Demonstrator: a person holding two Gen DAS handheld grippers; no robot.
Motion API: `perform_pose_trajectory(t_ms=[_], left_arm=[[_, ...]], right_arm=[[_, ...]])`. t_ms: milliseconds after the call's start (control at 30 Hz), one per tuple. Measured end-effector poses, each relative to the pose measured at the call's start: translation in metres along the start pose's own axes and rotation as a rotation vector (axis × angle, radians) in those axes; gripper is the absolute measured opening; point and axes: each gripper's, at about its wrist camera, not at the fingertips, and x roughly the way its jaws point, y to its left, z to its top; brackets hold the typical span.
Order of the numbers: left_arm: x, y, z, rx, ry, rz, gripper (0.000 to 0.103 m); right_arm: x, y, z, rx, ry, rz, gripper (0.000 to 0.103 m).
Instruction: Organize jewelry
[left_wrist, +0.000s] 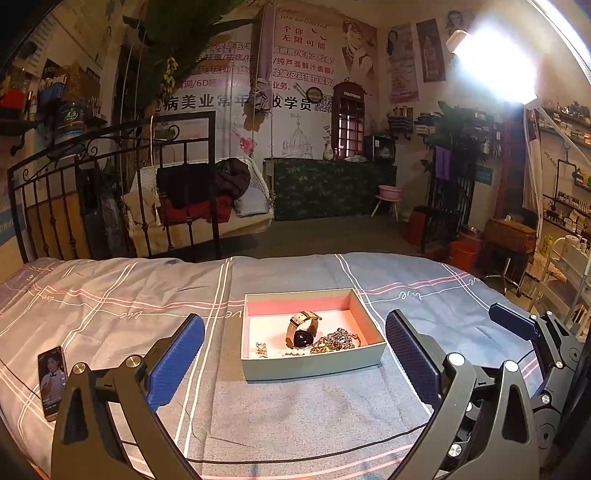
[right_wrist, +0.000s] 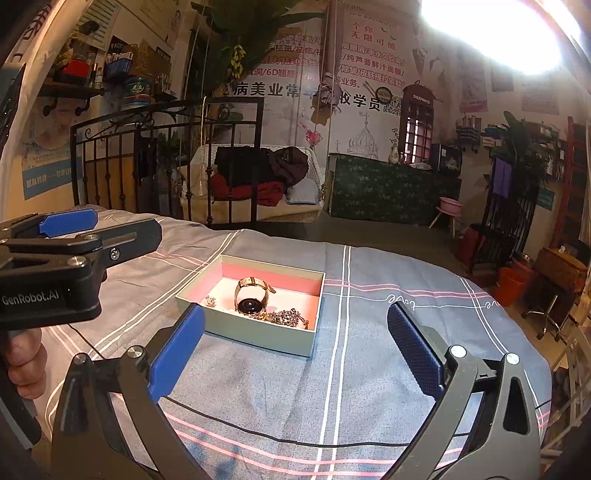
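Nearest my cameras, both tools sit low over the bed with their blue pads spread wide and nothing between them. From the left wrist view, my left tool frames the box squarely, and my right tool shows at the right edge, just beside it. From the right wrist view, my right tool points at the bedspread to the right of the box, while my left tool reaches in from the left edge, a hand gripping its handle below. A thin black cable runs across the cloth just ahead of the right tool.

To the left of my left tool, a phone lies flat on the bedspread with its screen lit.

A little farther on, the shallow box rests on the grey, pink-lined bedspread, pale green outside and pink inside, its lid off. All the jewelry I can see is inside it: a watch stands on edge with its tan strap looped above the dark face, a heap of beaded chains lies to its right, a small gold piece sits in the near left corner, and a short row of white beads runs along the near wall.

Beyond the bed, a black iron bedframe rises at the left, and a bright lamp glares at the upper right.
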Motion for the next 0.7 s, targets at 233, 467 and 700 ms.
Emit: perform_pose_trajectory(t_ms=[233,467,700], left_arm=[[0.0007,-0.0022,-0.0010,-0.002,0.007,-0.007,0.097],[0.0027,-0.0028,-0.0037,0.006,0.015,-0.015,0.097],[0.0041,-0.0039,-0.0040,0.009,0.016,-0.022,0.097]], right_arm=[[0.0008,0.0014,-0.0031,0.000,0.007,0.004,0.098],[0.0012,0.0015,-0.0029,0.000,0.008,0.005,0.098],[0.0018,0.0041,-0.0034,-0.004,0.010,0.007,0.098]])
